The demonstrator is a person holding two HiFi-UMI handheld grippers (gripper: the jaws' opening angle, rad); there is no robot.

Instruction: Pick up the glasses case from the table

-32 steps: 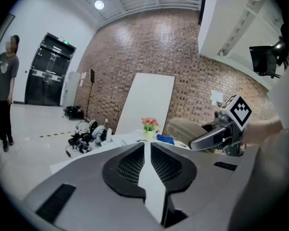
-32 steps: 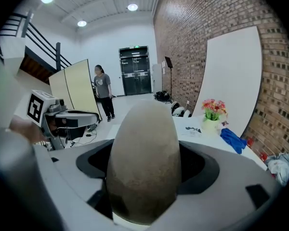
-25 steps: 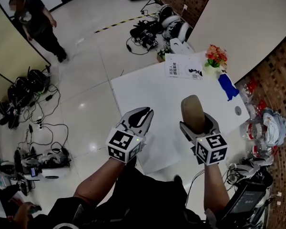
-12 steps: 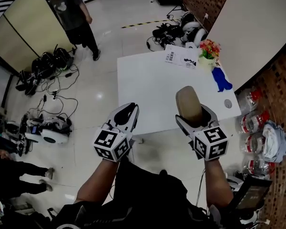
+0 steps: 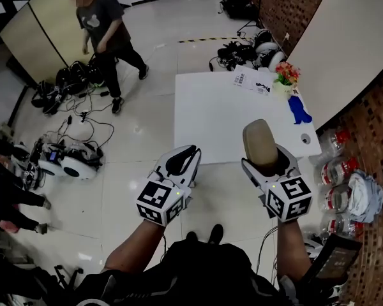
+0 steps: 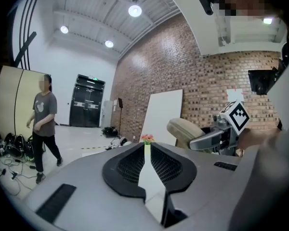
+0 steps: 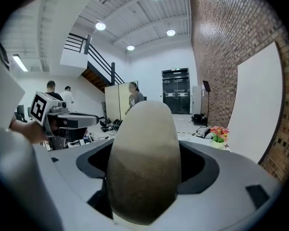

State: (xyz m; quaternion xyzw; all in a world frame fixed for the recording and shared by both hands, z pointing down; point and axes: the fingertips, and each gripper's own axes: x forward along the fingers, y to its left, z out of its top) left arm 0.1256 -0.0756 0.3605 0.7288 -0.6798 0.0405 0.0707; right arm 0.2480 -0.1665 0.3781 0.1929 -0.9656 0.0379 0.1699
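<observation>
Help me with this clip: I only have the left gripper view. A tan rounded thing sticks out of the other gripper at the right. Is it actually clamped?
Observer: Yes. The right gripper view shows the glasses case standing between the jaws of the right gripper, which press on both its sides.
Operator: Is it off the table?
Observer: The head view shows it held upright in the air, close to the near edge of the white table, not lying on it.
Operator: Anything else lying there?
Observer: A blue object lies by the table's right edge.
</observation>
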